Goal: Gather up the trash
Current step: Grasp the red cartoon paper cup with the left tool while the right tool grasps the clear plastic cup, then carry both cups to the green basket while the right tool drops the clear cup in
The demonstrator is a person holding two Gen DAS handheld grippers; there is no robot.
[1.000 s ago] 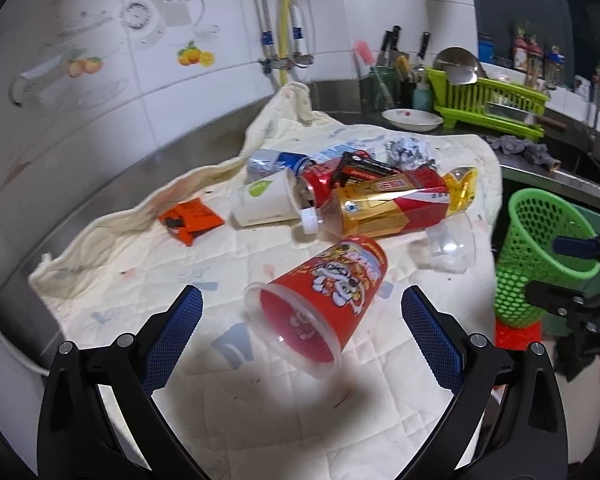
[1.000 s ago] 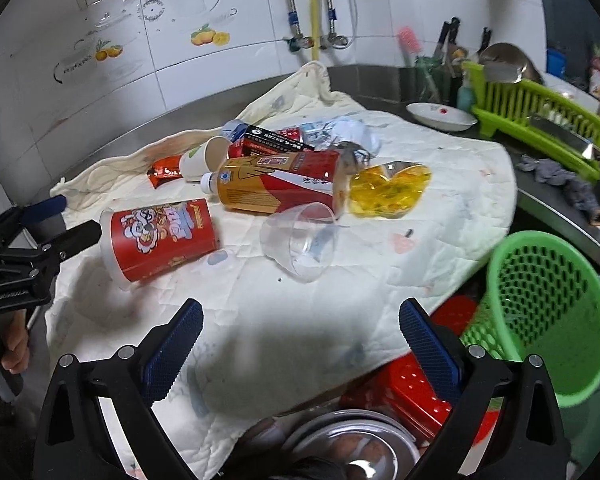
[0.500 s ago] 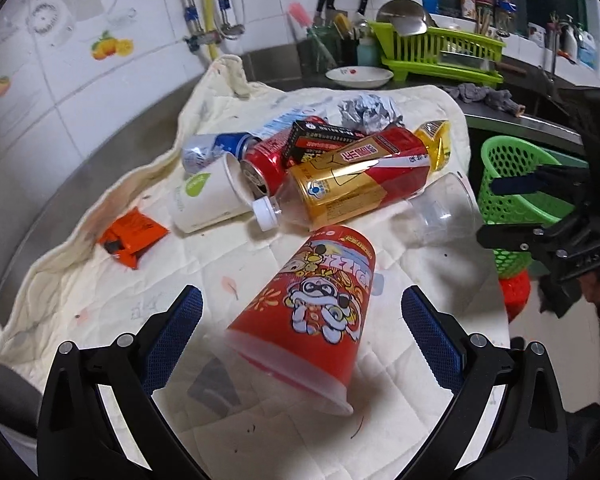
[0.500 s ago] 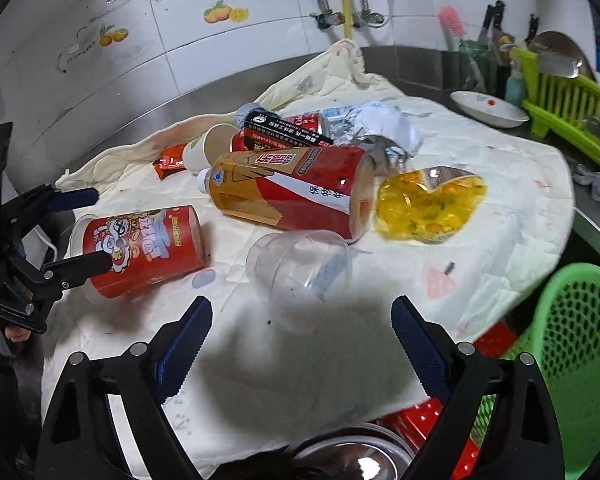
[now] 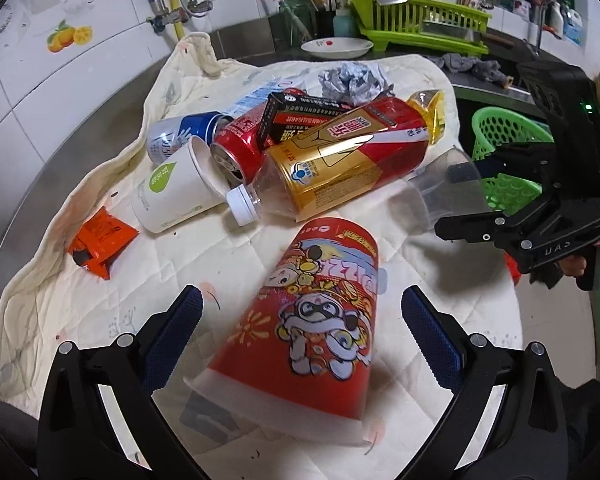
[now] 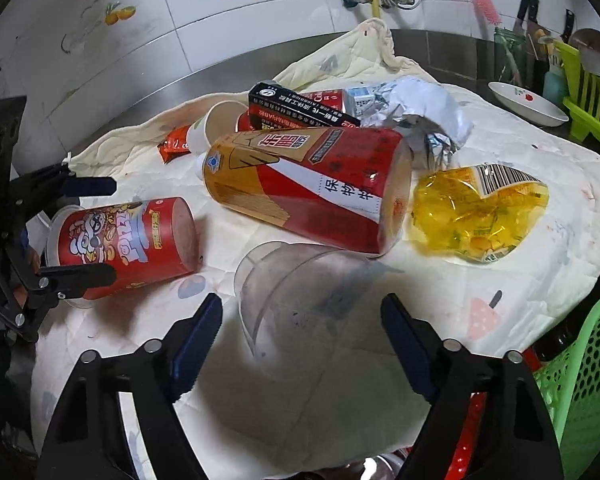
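A red cartoon paper cup lies on its side on the cream cloth, its rim between the fingers of my open left gripper. It also shows in the right wrist view, with the left gripper around it. A clear plastic cup lies on its side between the fingers of my open right gripper. In the left wrist view the right gripper straddles that clear cup. A green basket stands off the counter's edge at the right.
A pile lies behind: a large gold-red bottle, a red can, a blue can, a white paper cup, a black box, crumpled foil, a yellow wrapper, an orange wrapper. A green dish rack stands behind.
Both grippers have moved forward and down. The left one now has the red cup between its fingers, the right one the clear cup. Both stay open.
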